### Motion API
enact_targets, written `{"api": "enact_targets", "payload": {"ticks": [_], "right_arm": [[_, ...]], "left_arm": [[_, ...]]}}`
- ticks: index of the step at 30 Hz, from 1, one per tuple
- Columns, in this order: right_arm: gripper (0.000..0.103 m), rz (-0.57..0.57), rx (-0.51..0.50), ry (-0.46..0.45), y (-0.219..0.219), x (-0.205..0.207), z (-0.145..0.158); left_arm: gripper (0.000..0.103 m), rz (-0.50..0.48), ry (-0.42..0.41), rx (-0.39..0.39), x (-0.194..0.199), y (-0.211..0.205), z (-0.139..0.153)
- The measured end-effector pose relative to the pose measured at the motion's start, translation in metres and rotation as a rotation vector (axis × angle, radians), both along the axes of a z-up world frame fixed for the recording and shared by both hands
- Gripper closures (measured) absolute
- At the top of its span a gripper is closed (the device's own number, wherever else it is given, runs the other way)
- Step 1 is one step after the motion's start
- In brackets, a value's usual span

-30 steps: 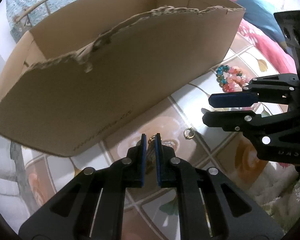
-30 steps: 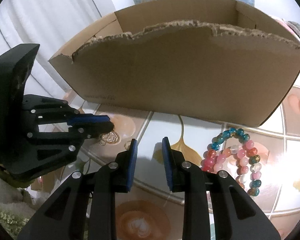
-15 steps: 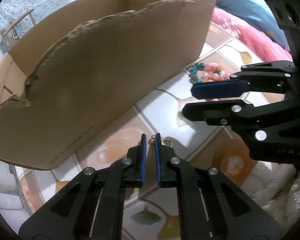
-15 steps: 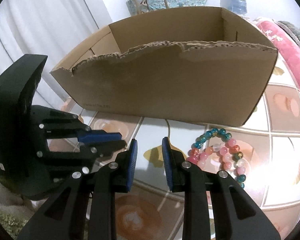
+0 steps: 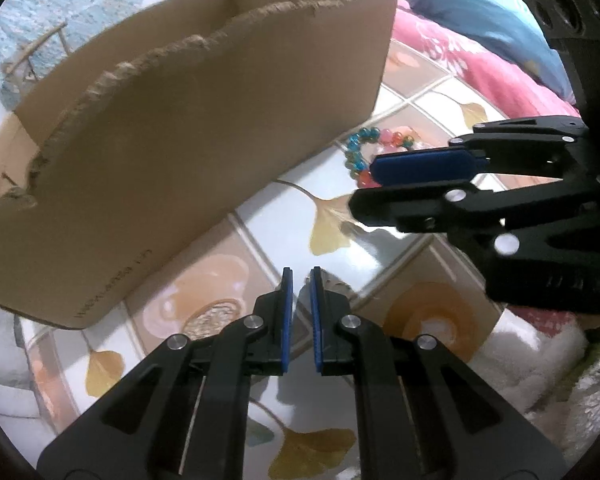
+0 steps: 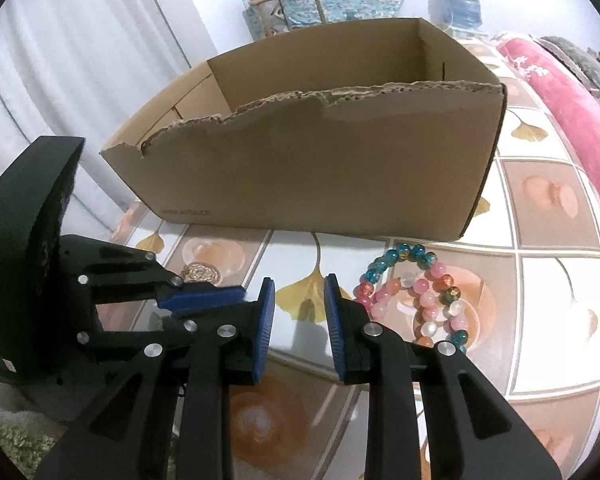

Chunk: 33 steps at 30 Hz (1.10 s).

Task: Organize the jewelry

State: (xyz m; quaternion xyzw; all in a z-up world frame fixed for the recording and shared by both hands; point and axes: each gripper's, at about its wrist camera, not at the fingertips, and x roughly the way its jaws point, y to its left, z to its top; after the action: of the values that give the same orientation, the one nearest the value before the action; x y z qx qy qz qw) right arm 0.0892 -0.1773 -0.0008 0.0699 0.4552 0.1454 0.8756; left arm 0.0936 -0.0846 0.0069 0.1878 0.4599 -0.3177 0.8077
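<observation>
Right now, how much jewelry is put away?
Done: can't tell, the box hides its floor. In hand: the left gripper is shut, maybe on something tiny; the right gripper is open and empty. Left: the bracelets lie on the table beside the box.

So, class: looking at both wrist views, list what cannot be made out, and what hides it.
- Floor of the brown cardboard box: hidden by its torn front wall in both views.
- What, if anything, the left tongs pinch: too small and blurred, left wrist view.
- Multicoloured bead bracelets: partly covered by the right tongs, left wrist view.
</observation>
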Motion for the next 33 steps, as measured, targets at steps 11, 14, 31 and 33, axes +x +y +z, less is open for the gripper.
{"api": "enact_targets", "payload": {"ticks": [11,14,31,33], "right_arm": [[0.077,0.011,0.08,0.091,-0.021,-0.007,-0.015],[0.077,0.029,0.081,0.112,-0.018,-0.006,-0.019],[0.077,0.0,0.052,0.104,-0.009,-0.005,-0.02],[0.077,-0.003,0.055,0.1,-0.011,-0.007,-0.019]], "left_arm": [[0.081,0.018,0.0,-0.109,-0.007,0.031,0.021],[0.08,-0.025,0.008,-0.108,-0.011,0.024,0.017],[0.08,-0.077,0.043,-0.02,-0.018,-0.014,-0.006],[0.08,-0.057,0.045,-0.024,-0.017,-0.013,-0.005]]}}
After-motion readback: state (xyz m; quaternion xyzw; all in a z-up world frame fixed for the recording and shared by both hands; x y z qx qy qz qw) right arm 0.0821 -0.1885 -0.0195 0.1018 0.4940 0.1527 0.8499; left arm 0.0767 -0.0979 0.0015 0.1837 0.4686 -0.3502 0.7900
